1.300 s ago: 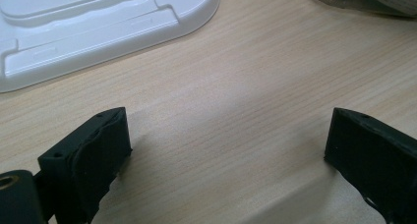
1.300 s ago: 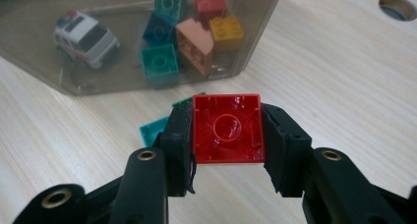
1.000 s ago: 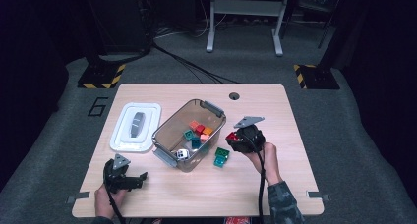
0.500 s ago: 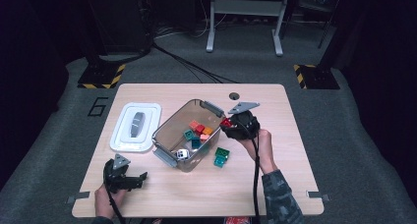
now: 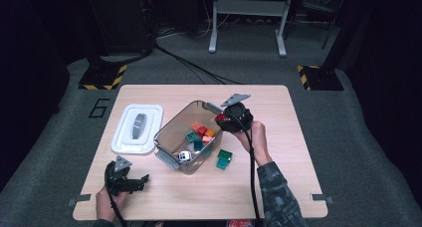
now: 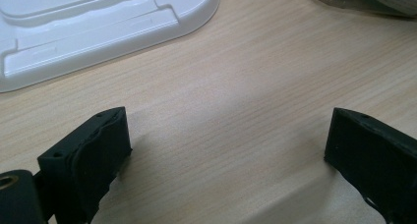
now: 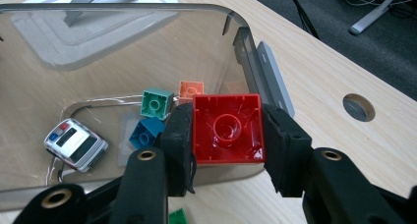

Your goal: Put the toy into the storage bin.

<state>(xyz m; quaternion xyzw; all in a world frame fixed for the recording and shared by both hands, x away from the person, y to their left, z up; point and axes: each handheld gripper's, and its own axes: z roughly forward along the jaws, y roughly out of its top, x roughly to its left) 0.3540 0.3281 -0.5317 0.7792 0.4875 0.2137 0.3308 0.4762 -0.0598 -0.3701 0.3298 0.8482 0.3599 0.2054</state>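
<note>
My right gripper [image 7: 227, 135] is shut on a red brick [image 7: 227, 128], hollow underside facing the camera, held over the near rim of the clear plastic bin [image 7: 147, 13]. In the high view this right gripper [image 5: 224, 118] hovers at the bin's [image 5: 169, 132] right edge with the red brick [image 5: 220, 117] in it. Inside the bin lie a green brick [image 7: 156, 103], a blue brick [image 7: 146, 131], an orange brick [image 7: 191, 89] and a small silver toy car [image 7: 75, 144]. My left gripper [image 5: 134, 182] rests open on the table near the front left corner, its fingers [image 6: 88, 155] wide apart over bare wood.
A white lid [image 5: 138, 127] lies left of the bin; its edge [image 6: 98, 32] shows ahead of my left gripper. Green bricks [image 5: 223, 158] sit on the table right of the bin. A round hole [image 7: 358, 106] pierces the tabletop beyond the bin.
My right gripper has lifted the red brick and carried it from the table beside the bin up to the bin's right rim. The left gripper has stayed put.
</note>
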